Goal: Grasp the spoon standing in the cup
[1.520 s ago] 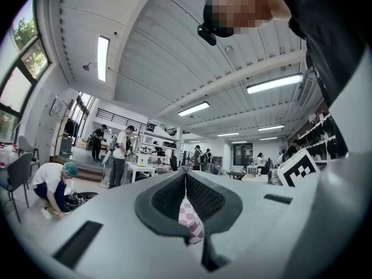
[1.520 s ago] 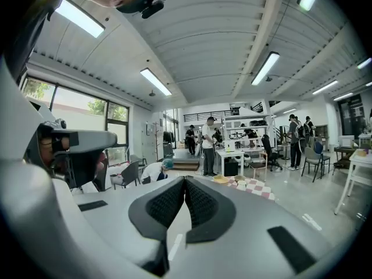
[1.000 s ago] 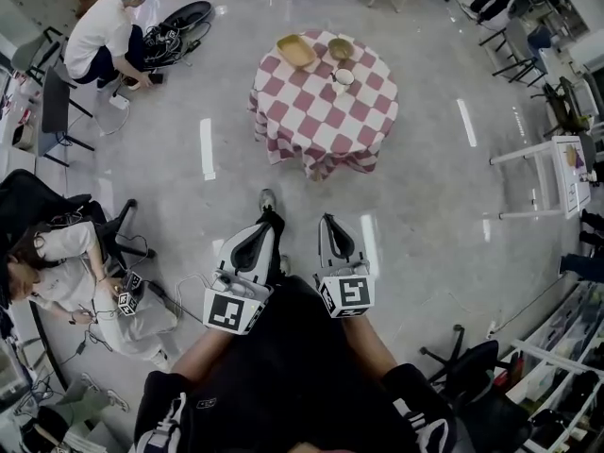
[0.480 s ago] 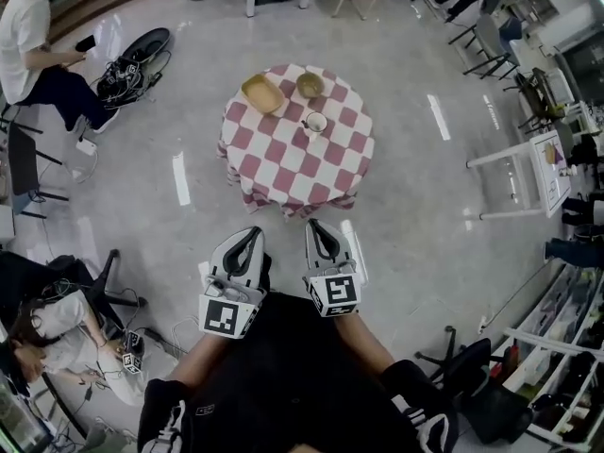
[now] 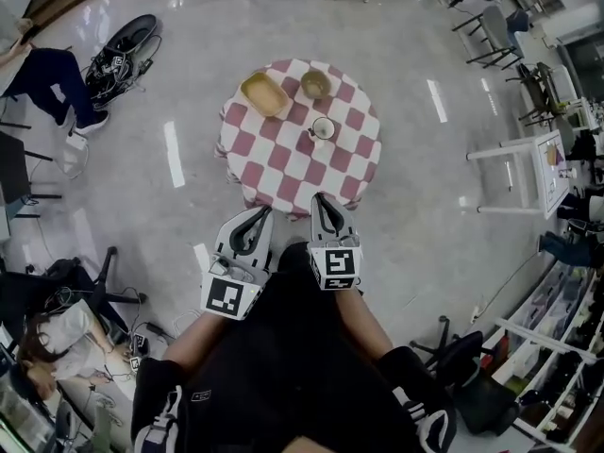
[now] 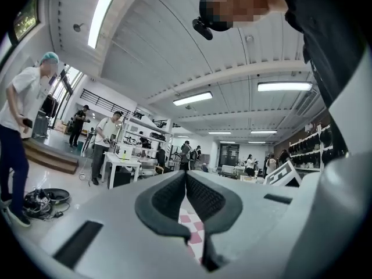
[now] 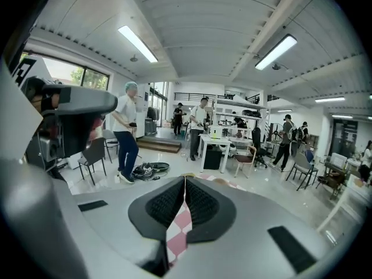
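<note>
The left hand-held gripper point(image 5: 263, 212) and right hand-held gripper point(image 5: 321, 199) are both closed and empty, short of the table point(image 5: 283, 173). The cup point(image 5: 323, 128) stands near the table's middle; its spoon is too small to resolve. The spoon is probably light, stiff and slippery, so pinch the handle above the rim.

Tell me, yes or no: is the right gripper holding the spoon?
No: the right gripper, fingers shut on nothing, hangs short of the cup on the table.
</note>
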Available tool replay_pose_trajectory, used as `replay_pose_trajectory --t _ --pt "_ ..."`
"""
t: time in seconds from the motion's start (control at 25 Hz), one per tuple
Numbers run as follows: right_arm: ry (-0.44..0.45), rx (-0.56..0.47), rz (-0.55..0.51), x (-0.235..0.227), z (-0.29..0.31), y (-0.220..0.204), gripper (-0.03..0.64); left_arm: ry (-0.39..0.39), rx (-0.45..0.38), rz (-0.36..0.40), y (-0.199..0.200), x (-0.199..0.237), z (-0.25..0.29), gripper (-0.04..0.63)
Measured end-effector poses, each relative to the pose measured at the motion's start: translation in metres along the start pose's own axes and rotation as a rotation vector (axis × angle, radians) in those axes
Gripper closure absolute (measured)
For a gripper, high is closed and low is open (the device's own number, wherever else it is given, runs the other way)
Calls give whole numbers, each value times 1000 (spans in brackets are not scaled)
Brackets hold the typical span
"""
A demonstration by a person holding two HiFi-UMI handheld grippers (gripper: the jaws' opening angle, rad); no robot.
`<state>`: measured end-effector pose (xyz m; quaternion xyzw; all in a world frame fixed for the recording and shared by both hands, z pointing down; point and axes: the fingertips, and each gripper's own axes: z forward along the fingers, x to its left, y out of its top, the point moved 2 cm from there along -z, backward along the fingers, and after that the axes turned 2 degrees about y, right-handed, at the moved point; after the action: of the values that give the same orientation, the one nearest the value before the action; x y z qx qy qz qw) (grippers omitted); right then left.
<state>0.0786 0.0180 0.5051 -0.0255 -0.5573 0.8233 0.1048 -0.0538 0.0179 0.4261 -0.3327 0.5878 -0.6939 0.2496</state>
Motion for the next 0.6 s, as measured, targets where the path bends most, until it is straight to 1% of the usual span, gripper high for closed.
replay_pose_trajectory --t 0.12,0.24,0.44,0.6 --pt "-12 24 -23 -13 23 -4 588 3 24 -17 -4 8 16 583" --pt "-13 57 -36 -29 46 -12 586 9 28 -7 -4 15 34 582" --pt "26 144 -71 -56 92 -31 586 49 18 -12 3 27 69 581" --pt "52 253 -141 -76 128 -53 581 90 31 -20 8 37 98 582"
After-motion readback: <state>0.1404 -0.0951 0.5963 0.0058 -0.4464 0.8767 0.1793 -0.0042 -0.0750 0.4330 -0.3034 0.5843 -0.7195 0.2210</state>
